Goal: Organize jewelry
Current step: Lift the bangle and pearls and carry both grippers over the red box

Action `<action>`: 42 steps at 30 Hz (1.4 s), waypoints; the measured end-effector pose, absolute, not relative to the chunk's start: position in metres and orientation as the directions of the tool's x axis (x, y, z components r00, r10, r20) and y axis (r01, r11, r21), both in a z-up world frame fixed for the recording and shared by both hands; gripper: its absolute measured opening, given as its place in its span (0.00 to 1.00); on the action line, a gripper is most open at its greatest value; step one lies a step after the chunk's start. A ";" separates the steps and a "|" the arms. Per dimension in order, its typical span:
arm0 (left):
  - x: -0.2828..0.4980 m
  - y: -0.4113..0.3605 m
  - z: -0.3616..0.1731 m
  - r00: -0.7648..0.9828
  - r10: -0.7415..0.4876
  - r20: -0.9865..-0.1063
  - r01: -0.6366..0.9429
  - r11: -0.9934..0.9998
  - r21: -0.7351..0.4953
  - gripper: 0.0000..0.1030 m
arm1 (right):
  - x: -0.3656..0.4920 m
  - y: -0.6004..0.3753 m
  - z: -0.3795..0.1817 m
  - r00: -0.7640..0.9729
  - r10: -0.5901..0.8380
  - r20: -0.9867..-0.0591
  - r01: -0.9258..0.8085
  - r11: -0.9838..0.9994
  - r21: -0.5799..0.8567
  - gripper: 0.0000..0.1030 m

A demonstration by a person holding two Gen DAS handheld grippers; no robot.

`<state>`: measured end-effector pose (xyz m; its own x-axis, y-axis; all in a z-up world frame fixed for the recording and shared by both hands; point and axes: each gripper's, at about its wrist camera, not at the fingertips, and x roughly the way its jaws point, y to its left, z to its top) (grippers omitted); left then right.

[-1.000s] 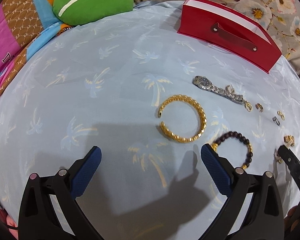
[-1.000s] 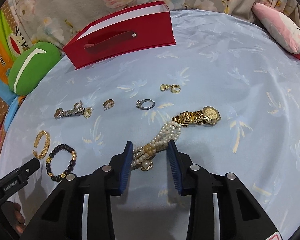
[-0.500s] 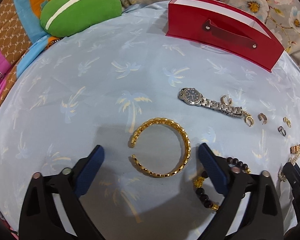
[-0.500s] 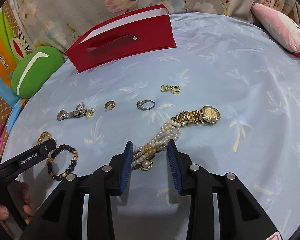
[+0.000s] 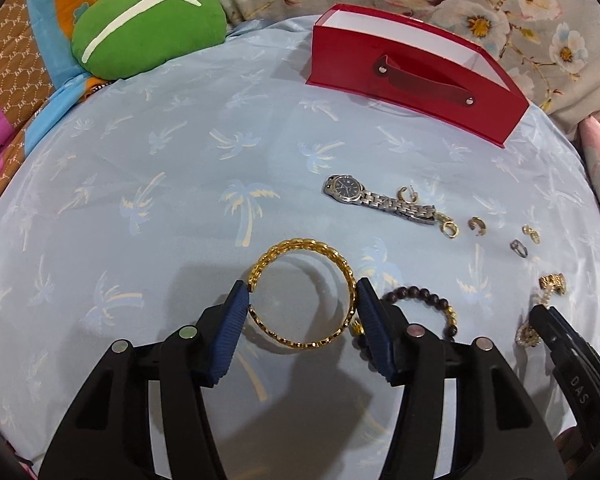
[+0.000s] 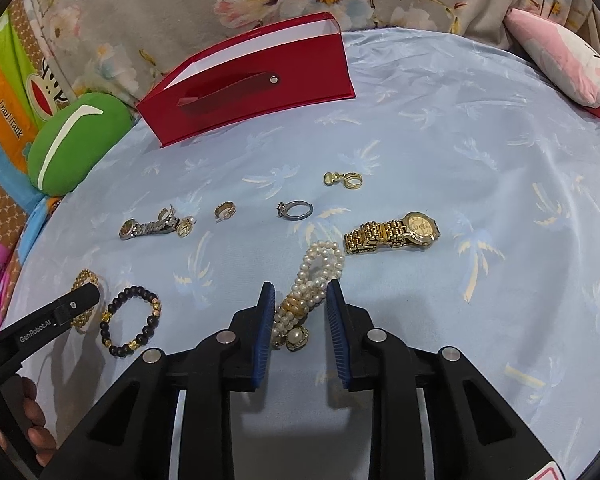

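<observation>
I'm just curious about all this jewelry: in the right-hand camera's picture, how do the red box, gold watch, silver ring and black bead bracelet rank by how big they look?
Largest to smallest, as they look:
1. red box
2. gold watch and black bead bracelet: too alike to rank, and the bracelet lies nearer the camera
3. silver ring

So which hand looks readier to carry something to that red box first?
Probably left: the left gripper, jaws just closing, has both pads against the gold bangle. The right gripper only straddles the pearl bracelet, with gaps showing.
</observation>
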<state>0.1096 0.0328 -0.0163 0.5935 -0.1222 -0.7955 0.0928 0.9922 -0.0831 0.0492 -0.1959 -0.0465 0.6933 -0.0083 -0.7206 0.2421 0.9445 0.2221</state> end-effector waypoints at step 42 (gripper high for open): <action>0.145 0.023 0.077 0.711 -0.147 -0.688 0.162 0.986 -0.043 0.52 | 0.082 -0.225 0.069 0.799 0.046 -0.599 0.118 0.966 0.232 0.14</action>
